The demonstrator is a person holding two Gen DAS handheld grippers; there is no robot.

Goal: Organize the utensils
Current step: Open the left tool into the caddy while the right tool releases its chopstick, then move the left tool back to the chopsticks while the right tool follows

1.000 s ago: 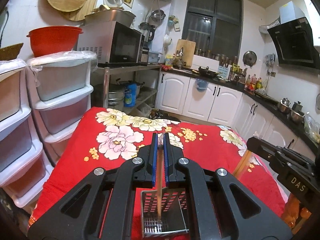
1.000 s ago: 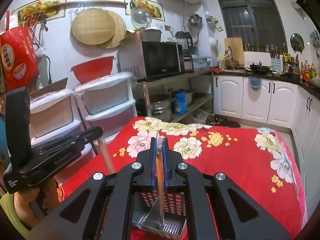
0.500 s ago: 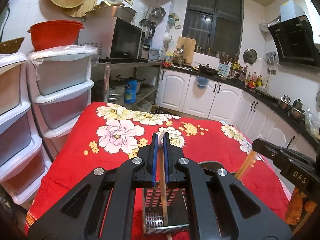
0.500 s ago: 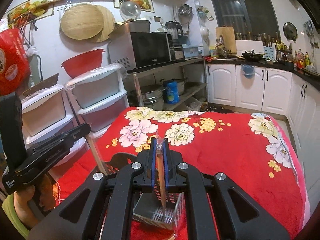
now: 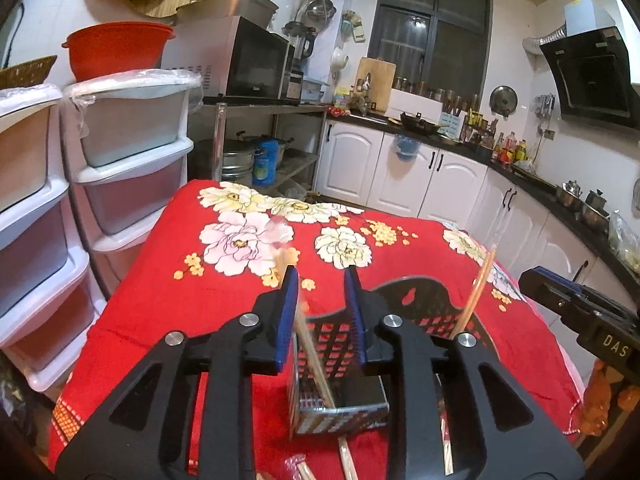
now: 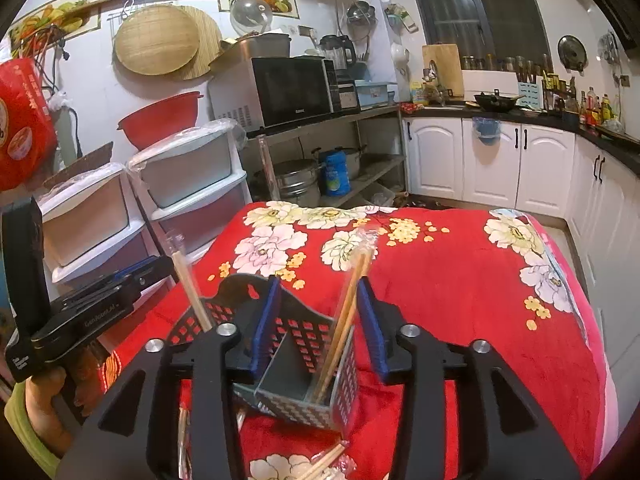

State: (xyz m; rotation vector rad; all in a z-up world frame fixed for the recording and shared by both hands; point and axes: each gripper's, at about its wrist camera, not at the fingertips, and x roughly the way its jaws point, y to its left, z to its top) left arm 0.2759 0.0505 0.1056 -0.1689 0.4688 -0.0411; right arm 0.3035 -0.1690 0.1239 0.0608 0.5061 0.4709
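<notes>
A black perforated utensil holder [image 6: 304, 360] stands on the bench, which is draped in a red flowered cloth [image 6: 460, 280]. A divider splits the holder into compartments.

The right gripper [image 6: 324, 316] hangs over the holder's right compartment. Its jaws have just been opening and now stand apart. A wrapped pair of chopsticks [image 6: 344, 320] stands between them in that compartment, leaning toward the right blue pad [image 6: 370, 320]; whether it touches the pad cannot be told.

The left gripper [image 5: 322, 312] hovers over the holder [image 5: 340, 360] from the other side. Its jaws have also just been opening and are released. A second pair of chopsticks [image 5: 312, 352] stands tilted in the compartment beneath, its upper end close against the left blue pad [image 5: 289, 312], though contact cannot be told. The right wrist view shows this pair [image 6: 192, 288] rising from the holder's left side.

More chopsticks [image 6: 320, 466] lie loose on the cloth in front of the holder, close to the camera.

Left of the bench stand white plastic drawer units [image 5: 132, 152], with a red basin [image 5: 116, 50] on top. Behind is a metal rack carrying a microwave [image 6: 288, 90], with pots [image 6: 296, 184] below. White cabinets [image 6: 492, 160] line the far wall.
</notes>
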